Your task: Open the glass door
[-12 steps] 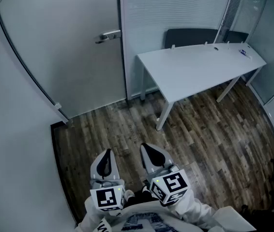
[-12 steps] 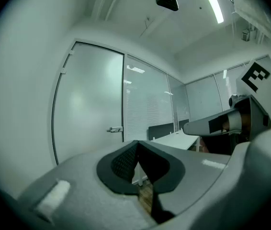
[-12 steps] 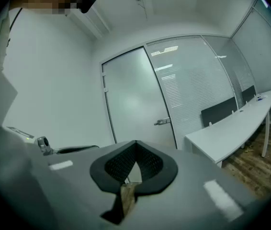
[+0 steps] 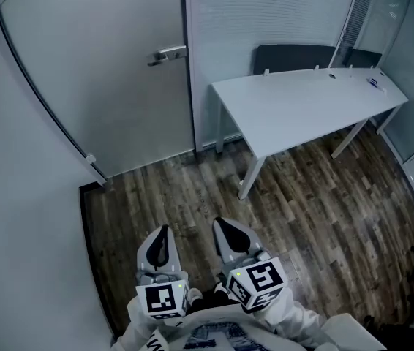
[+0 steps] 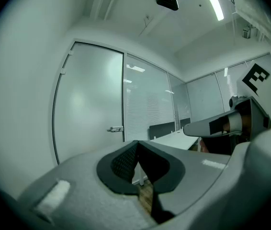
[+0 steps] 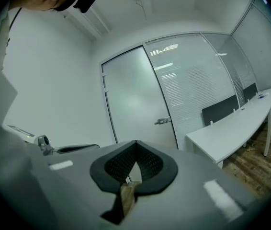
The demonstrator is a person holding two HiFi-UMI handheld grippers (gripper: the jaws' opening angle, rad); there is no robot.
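Note:
The frosted glass door [image 4: 97, 72] stands shut at the far left of the room, with a metal lever handle [image 4: 166, 55] on its right edge. The door [image 5: 90, 104] and the handle [image 5: 115, 129] also show in the left gripper view, and the door [image 6: 135, 99] with its handle [image 6: 163, 121] in the right gripper view. My left gripper [image 4: 162, 241] and right gripper [image 4: 225, 232] are held side by side near my body, well short of the door. Both are shut with nothing between their jaws.
A white desk [image 4: 302, 108] stands to the right of the door against a glass partition with blinds [image 4: 265, 13]. A dark chair back [image 4: 295, 55] sits behind the desk. Wood-plank floor [image 4: 192, 196] lies between me and the door. A plain wall [image 4: 17, 218] runs along my left.
The scene has shifted slightly right and down in the head view. The grippers have kept their place.

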